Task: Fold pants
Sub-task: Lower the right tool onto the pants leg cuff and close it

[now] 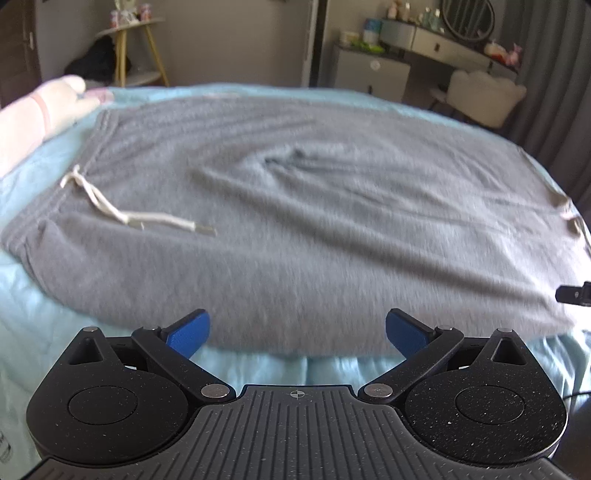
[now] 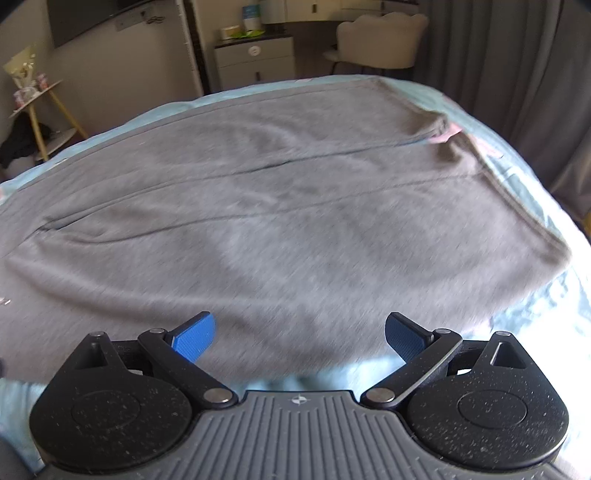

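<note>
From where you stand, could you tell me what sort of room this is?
Most likely a bedroom: the grey pants lie spread on a bed with a light blue cover, and beyond it stand a vanity desk with a round mirror and a cushioned chair.

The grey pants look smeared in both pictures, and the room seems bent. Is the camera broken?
Probably not. In the left wrist view the pants and drawstring are streaked by motion blur while the left gripper stays sharp; the right wrist view shows the same, with glare on the bedsheet. The curving is fisheye distortion.
</note>
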`<state>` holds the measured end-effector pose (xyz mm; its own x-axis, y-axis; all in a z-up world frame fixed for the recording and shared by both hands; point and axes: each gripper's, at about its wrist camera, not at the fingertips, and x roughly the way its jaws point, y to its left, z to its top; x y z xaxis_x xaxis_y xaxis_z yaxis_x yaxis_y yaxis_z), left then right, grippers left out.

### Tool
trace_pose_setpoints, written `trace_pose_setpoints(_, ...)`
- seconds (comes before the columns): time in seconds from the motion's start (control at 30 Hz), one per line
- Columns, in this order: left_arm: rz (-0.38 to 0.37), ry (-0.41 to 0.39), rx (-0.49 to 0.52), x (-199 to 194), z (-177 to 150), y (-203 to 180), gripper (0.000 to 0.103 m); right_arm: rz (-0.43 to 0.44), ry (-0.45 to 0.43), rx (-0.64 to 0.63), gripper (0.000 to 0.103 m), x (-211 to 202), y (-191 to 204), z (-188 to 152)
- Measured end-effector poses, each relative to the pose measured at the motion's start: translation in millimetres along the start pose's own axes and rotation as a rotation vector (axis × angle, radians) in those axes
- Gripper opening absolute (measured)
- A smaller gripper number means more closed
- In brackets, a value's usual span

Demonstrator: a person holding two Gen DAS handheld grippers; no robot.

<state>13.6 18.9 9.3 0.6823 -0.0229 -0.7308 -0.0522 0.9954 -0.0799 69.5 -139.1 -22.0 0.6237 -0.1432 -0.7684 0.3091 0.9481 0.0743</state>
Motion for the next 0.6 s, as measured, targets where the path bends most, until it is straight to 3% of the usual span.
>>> trace_pose_setpoints(0.17, 0.093, -0.126, -0.027, 11.1, 50.1, 1.2, 0.103, -0.094, 0.081, 0.018, 0.099, 46.2, -12.4, 24.0)
trace_pose_setpoints(0.23, 0.117, -0.171, -0.074, 23.4, 71.4, 4.2, 0.103, -0.069, 0.168, 0.086, 0.099, 66.5, -23.1, 27.5)
trace_pose_setpoints(0.33, 0.176, -0.223, -0.138, 53.4, 100.8, 9.9, 0.103, -0.055, 0.172, 0.162, 0.099, 73.5, -34.2, 29.3)
trace_pose_setpoints(0.5, 0.301, -0.272, -0.213, 108.9, 121.9, 27.0, 0.103, -0.127, 0.182, 0.057, 0.099, 82.1, -16.5, 29.9)
trace_pose_setpoints(0.6, 0.298, -0.316, -0.297, 120.3, 110.1, 50.1, 0.103, -0.152, 0.248, -0.021, 0.099, 83.5, -7.2, 43.1)
